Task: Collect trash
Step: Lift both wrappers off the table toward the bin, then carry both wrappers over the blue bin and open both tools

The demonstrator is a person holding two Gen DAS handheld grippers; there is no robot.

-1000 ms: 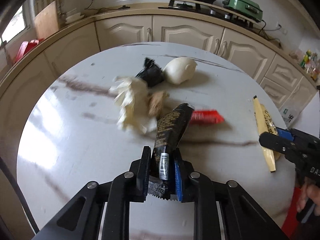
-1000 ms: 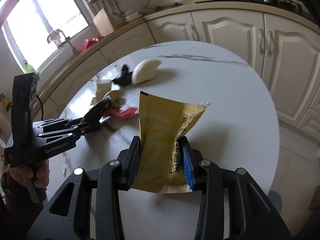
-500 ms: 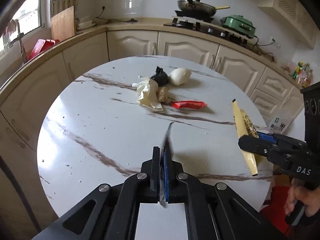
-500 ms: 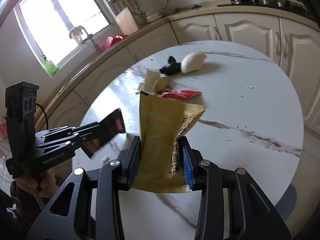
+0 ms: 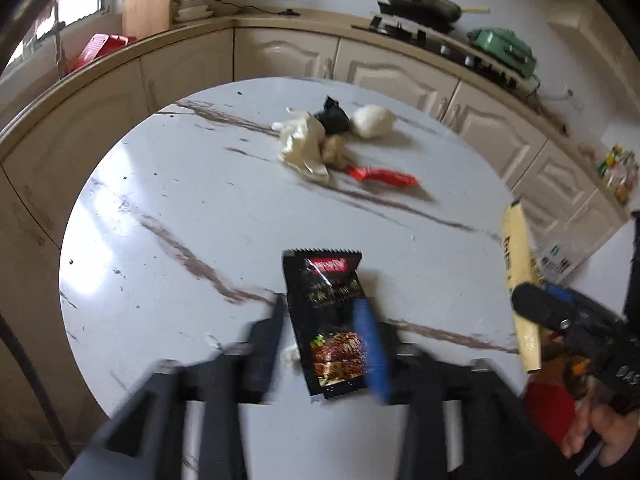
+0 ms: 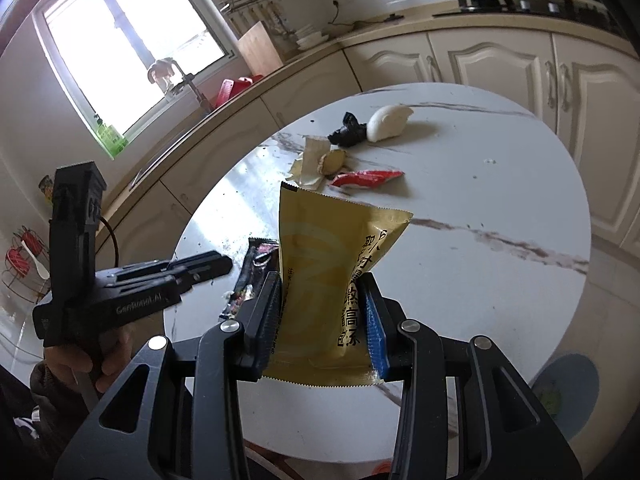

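Tabletop (image 5: pixel 168 216): white marble pattern with dark brownish-grey veins. Black wrapper (image 5: pixel 332 320): black with a red label near its serrated top edge, gold lettering below it, and a reddish-brown food picture lower down. Yellow packet (image 6: pixel 332 264): mustard yellow with a paler circular motif and black characters. Red wrapper (image 5: pixel 382 176): bright red, with white patches in the right wrist view. Crumpled wrapper (image 5: pixel 302 148): cream. Small bag (image 5: pixel 332 117): black. Rounded lump (image 5: pixel 374 121): white. Left tool (image 5: pixel 324 344) and right tool (image 6: pixel 324 320): black bodies, each with one blue pad. Cabinets (image 6: pixel 500 64): cream. Appliance (image 5: pixel 504 50) on the far counter: pale green.
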